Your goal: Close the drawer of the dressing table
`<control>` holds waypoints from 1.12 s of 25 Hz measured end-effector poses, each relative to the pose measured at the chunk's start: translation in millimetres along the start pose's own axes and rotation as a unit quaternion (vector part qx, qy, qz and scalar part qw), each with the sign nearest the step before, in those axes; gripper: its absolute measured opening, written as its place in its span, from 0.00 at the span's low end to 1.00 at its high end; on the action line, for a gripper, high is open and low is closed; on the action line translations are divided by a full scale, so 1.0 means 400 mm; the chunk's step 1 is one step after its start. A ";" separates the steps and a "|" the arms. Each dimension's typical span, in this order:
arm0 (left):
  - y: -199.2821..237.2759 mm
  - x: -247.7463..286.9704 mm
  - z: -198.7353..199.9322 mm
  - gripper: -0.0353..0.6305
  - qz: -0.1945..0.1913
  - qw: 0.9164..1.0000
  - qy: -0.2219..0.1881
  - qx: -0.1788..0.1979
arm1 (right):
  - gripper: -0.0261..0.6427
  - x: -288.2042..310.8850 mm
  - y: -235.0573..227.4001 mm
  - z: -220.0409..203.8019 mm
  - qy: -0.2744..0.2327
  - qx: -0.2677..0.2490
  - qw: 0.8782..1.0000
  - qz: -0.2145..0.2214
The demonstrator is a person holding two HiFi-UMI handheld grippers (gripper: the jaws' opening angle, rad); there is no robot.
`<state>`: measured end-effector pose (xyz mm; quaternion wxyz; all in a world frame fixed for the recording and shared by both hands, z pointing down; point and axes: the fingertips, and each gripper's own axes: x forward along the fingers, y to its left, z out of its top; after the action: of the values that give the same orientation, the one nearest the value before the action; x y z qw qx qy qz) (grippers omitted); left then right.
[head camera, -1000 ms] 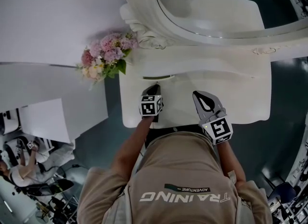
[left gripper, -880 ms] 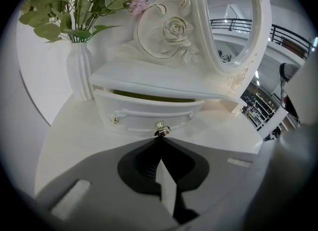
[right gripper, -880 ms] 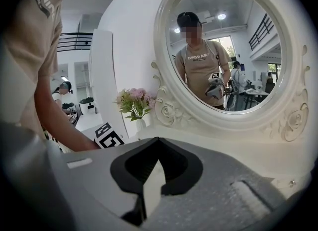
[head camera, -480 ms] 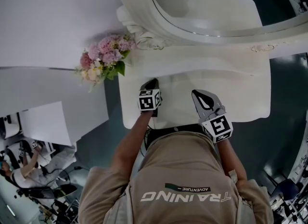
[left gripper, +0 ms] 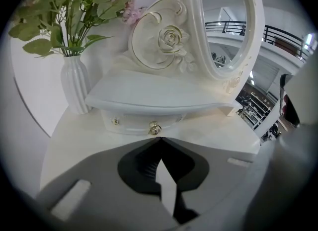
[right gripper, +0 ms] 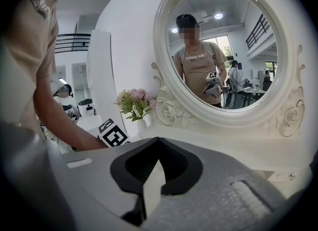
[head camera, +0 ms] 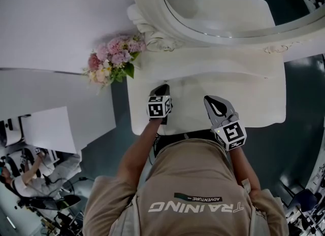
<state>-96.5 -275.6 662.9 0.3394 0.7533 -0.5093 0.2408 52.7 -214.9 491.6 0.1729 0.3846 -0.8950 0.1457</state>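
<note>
The white dressing table (head camera: 254, 103) has a small drawer (left gripper: 131, 121) under its raised shelf. The drawer front sits flush, with no dark gap showing. A round gold knob (left gripper: 154, 128) is on that front. My left gripper (left gripper: 159, 139) is shut and holds nothing, its tips right at the knob; whether they touch it I cannot tell. In the head view the left gripper (head camera: 162, 89) points at the shelf's front edge. My right gripper (head camera: 208, 99) is shut and holds nothing, hovering over the tabletop to the right. In its own view the right gripper (right gripper: 158, 139) faces the mirror (right gripper: 223, 51).
A white vase (left gripper: 74, 83) of pink flowers (head camera: 111, 60) stands at the table's back left, beside the drawer. The oval mirror (head camera: 223, 6) with its carved rose frame rises behind the shelf. A white wall panel (head camera: 51, 22) stands to the left.
One second ago a dark slit showed the drawer standing slightly out ahead of my left gripper. The left gripper has moved forward and the slit is gone. The right gripper has barely moved.
</note>
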 end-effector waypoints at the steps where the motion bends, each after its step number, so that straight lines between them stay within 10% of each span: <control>1: -0.003 -0.006 -0.004 0.08 -0.002 1.000 0.000 0.001 | 0.04 0.000 0.004 0.001 -0.002 0.000 1.000 0.000; 13: -0.042 -0.140 -0.060 0.08 -0.013 1.000 -0.019 0.005 | 0.04 -0.039 0.063 -0.032 -0.007 0.006 1.000 0.002; 28: -0.163 -0.376 0.083 0.08 -0.050 0.989 -0.137 0.040 | 0.04 -0.082 0.116 0.020 -0.050 0.019 0.998 0.036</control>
<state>-90.1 -193.7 517.4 0.2472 0.8167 -0.5027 0.1387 37.9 -166.5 464.8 0.1151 0.3618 -0.9131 0.1489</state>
